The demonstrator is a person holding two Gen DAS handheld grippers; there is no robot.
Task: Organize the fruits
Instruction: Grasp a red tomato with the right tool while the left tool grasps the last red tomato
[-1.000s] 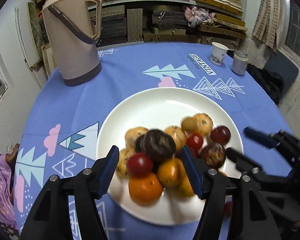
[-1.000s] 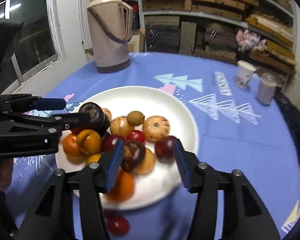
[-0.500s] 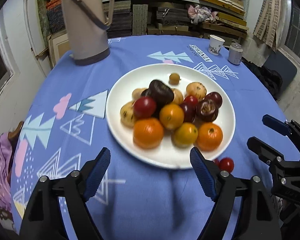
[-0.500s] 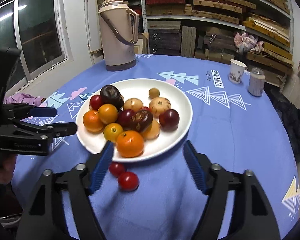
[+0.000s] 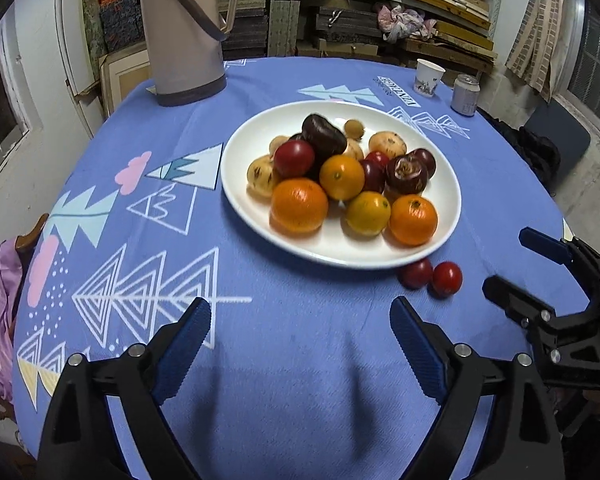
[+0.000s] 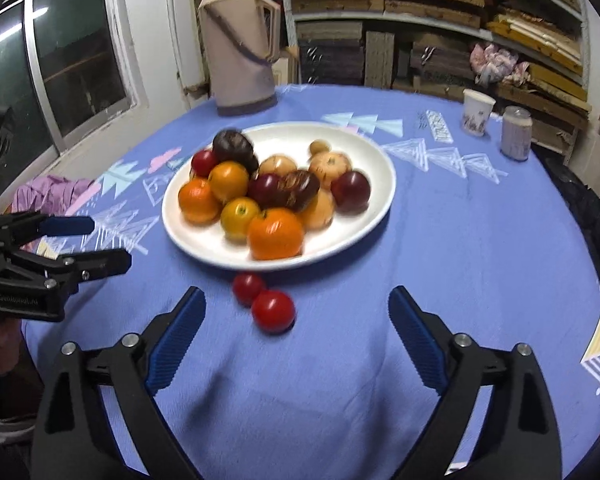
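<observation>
Right wrist view shows your right gripper (image 6: 296, 320) spread wide and empty, its jaws just having opened, with two small red fruits (image 6: 264, 300) touching each other on the blue tablecloth (image 6: 480, 260) just beside the near rim of the white plate (image 6: 374, 216). Your left gripper (image 5: 300, 332) is equally wide and holds nothing, well back from the plate's near rim. Straddle the red fruit farther from the plate alone, so closing doesn't roll its neighbour away.
</observation>
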